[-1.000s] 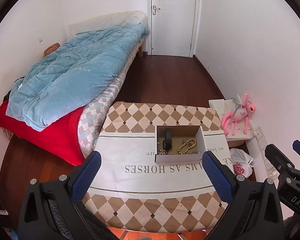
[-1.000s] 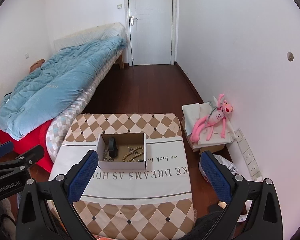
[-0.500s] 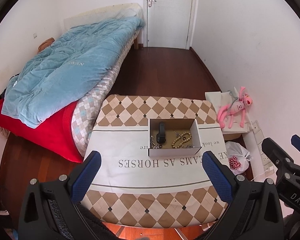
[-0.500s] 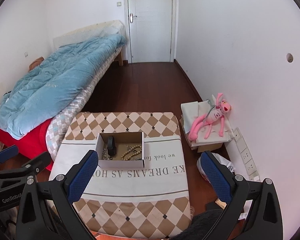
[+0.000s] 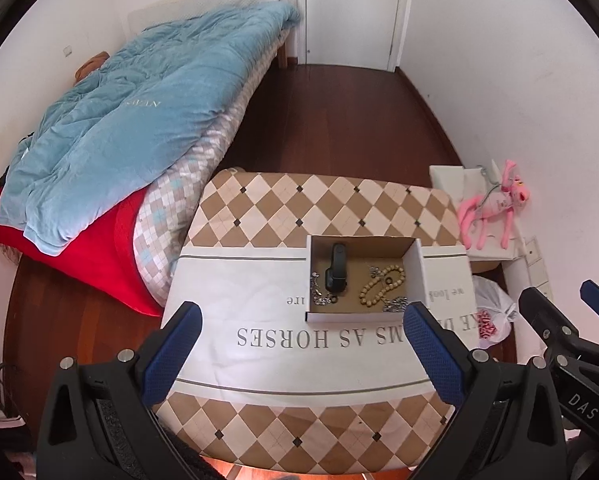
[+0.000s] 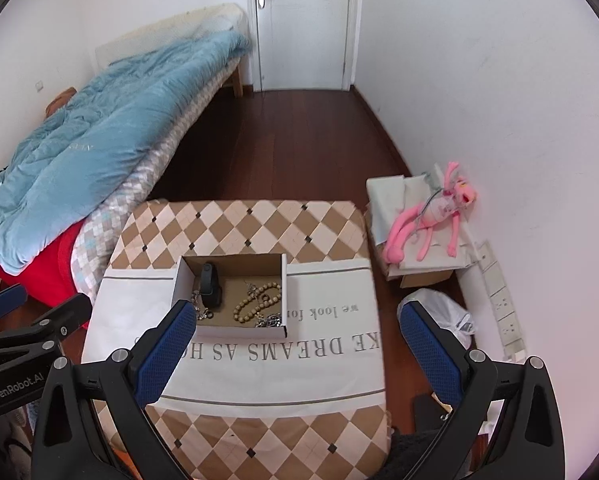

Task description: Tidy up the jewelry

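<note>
There was one box (image 5: 363,316) on the bench (image 5: 259,360). Inside lay one black watch (image 5: 336,268), one bead bracelet (image 5: 381,290) and some silver chains (image 5: 319,294).

Soft, even daylight fills the room, bright on the white walls (image 6: 479,80) and casting only faint shadows. Both fisheye views are sharp at the centre but bend straight lines strongly toward dark, vignetted corners. The wooden floor (image 5: 339,120) shows a mild sheen.
</note>
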The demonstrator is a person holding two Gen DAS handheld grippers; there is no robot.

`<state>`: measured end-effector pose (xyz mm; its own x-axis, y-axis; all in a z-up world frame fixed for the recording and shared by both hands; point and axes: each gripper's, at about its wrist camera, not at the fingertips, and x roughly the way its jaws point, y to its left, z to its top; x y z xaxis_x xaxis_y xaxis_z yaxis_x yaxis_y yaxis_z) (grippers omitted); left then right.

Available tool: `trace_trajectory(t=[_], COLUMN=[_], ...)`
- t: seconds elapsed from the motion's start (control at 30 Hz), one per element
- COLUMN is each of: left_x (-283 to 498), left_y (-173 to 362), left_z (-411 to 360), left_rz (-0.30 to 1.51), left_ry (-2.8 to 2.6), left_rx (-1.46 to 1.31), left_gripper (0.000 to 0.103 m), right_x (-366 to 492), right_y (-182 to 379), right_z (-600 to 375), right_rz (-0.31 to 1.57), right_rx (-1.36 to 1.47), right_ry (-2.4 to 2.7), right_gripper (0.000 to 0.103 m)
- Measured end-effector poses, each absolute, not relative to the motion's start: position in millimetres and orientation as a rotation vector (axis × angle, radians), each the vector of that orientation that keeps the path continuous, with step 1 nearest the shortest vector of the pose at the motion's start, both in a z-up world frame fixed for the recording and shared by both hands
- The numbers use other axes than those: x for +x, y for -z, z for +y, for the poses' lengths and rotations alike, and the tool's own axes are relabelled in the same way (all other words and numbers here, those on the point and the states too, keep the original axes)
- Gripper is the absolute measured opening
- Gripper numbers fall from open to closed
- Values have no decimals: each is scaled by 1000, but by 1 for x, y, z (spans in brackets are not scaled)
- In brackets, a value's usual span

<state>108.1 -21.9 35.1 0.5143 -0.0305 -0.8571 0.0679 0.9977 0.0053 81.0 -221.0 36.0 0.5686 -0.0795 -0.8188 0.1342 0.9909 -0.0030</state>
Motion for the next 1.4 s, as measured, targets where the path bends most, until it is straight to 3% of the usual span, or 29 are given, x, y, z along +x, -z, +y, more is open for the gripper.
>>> trace_trajectory(t=[0.5, 1.4], left_x=[138, 134], left_y=[5, 5], left_z=[-29, -19], left_rz=[1152, 1159], left_ry=[69, 53], left_rx=[32, 36], left_gripper=[103, 103], right_x=[117, 114], right_y=[3, 3], right_z=[-224, -221], right_rz=[1081, 1112], right_rx=[19, 17], right_ry=[120, 80], right_gripper=[103, 103])
